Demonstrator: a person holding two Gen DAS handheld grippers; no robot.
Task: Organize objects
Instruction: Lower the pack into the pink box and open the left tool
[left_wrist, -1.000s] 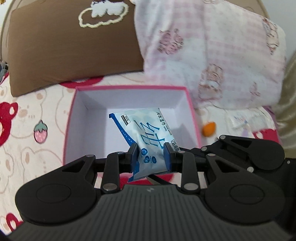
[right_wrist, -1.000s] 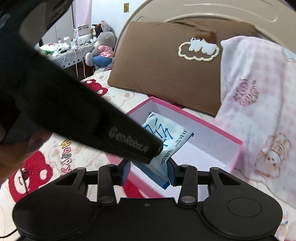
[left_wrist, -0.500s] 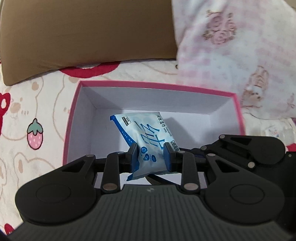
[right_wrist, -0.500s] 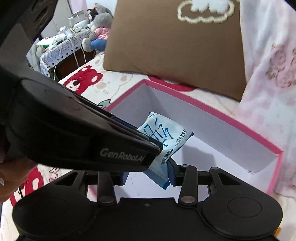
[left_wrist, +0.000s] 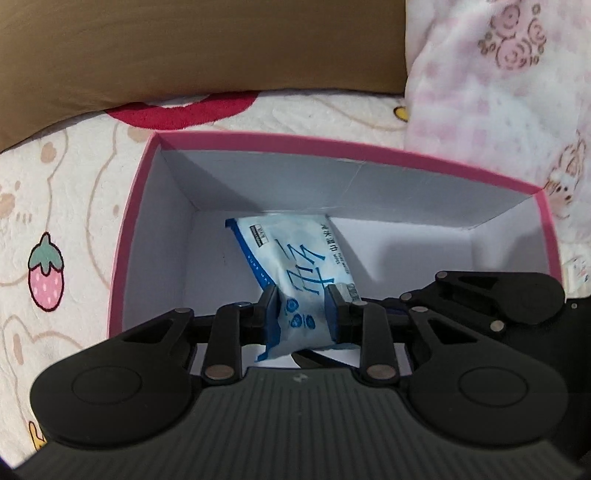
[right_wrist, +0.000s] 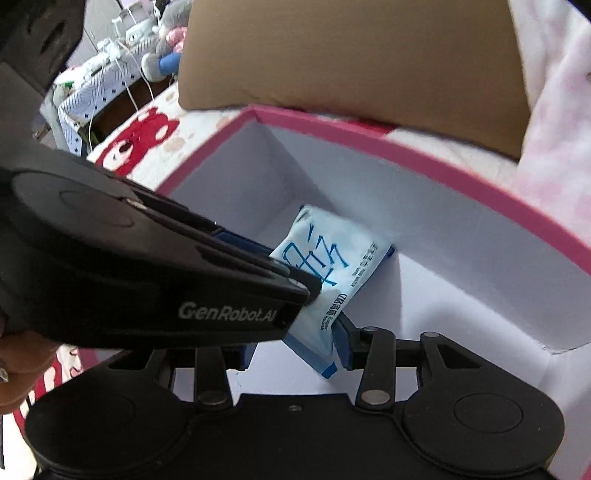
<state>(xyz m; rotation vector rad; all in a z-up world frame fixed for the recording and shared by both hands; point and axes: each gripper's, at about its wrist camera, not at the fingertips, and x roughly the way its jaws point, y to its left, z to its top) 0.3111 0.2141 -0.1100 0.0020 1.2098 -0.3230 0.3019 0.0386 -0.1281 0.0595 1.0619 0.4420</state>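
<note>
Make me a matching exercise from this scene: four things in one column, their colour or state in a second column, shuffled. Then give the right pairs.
Things:
1. wet wipes pack
2. box
3. pillow
4. blanket

Colour or state:
A. plain brown, behind the box
B. pink rim, white inside, open
C. pale pink with printed figures
D. blue and white, held inside the box by the left gripper

Pairs: 1-D, 2-B, 3-A, 4-C
</note>
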